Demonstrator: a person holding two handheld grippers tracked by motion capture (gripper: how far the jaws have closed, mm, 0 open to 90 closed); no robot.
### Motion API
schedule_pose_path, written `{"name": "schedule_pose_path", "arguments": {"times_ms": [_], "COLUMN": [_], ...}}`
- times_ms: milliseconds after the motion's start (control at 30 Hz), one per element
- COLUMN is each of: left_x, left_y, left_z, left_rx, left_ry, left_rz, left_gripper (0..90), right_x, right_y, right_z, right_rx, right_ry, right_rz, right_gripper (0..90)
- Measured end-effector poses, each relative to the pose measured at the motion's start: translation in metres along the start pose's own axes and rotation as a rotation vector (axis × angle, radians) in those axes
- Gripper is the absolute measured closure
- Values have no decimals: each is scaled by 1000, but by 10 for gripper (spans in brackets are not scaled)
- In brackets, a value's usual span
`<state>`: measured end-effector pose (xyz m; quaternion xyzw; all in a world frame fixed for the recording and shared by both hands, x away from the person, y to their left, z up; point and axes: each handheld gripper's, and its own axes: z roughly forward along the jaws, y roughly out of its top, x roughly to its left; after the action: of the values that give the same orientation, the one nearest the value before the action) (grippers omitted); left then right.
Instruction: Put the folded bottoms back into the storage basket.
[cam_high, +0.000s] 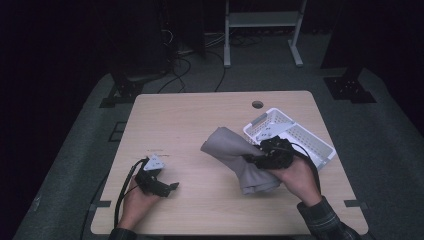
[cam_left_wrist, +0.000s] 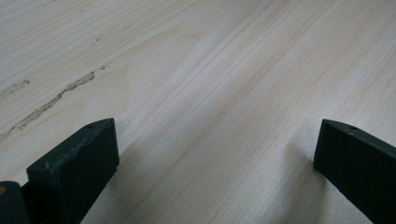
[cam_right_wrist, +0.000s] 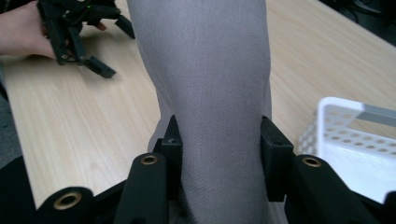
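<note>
Looking down on a pale wooden worktop (cam_high: 200, 125) standing on grey floor in a dark room.

Right of centre: a grey cloth (cam_high: 235, 155), bunched and creased, lying partly on the worktop and being lifted at its right side. Being gripped there by the right gripper (cam_high: 260, 156), held in the right hand (cam_high: 295, 175) reaching in from the near right, with a plaid sleeve (cam_high: 325, 220) at the near edge. From the right gripper view: cloth (cam_right_wrist: 210, 93) running straight up between the two black fingers (cam_right_wrist: 170, 144), pressing against both, fingers clamping it at a narrow spread with the fabric filling the gap.

Just beyond and right of that gripper: a white perforated basket (cam_high: 310, 137), sitting at an angle near the right edge of the worktop, touching or nearly touching the cloth's far right fold; cannot tell which.

Near left: the left gripper (cam_high: 170, 187), resting low over bare wood in the left hand (cam_high: 135, 205), well apart from the cloth. From the left gripper view: fingers (cam_left_wrist: 74, 168) standing wide apart, holding nothing, wood grain lying between them.

Far centre: a small round hole (cam_high: 257, 104) in the worktop.
</note>
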<state>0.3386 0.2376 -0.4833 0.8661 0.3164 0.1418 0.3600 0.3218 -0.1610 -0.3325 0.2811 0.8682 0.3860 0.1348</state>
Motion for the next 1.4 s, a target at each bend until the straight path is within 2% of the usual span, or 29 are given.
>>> {"name": "schedule_pose_path", "arguments": {"times_ms": [733, 1000, 1400], "left_x": [0, 0, 0], "left_y": [0, 0, 0], "left_z": [0, 0, 0], "left_rx": [5, 5, -3], "left_ry": [-1, -2, 0], "left_rz": [3, 1, -4], "left_gripper": [0, 0, 0], "right_x": [-49, -67, -98], "right_y": [-2, -9, -25], "right_z": [-24, -26, -22], "right_rx": [-13, -6, 33], "right_ry": [-107, -142, -194], "right_rz": [70, 104, 135], "right_gripper": [614, 613, 612]}}
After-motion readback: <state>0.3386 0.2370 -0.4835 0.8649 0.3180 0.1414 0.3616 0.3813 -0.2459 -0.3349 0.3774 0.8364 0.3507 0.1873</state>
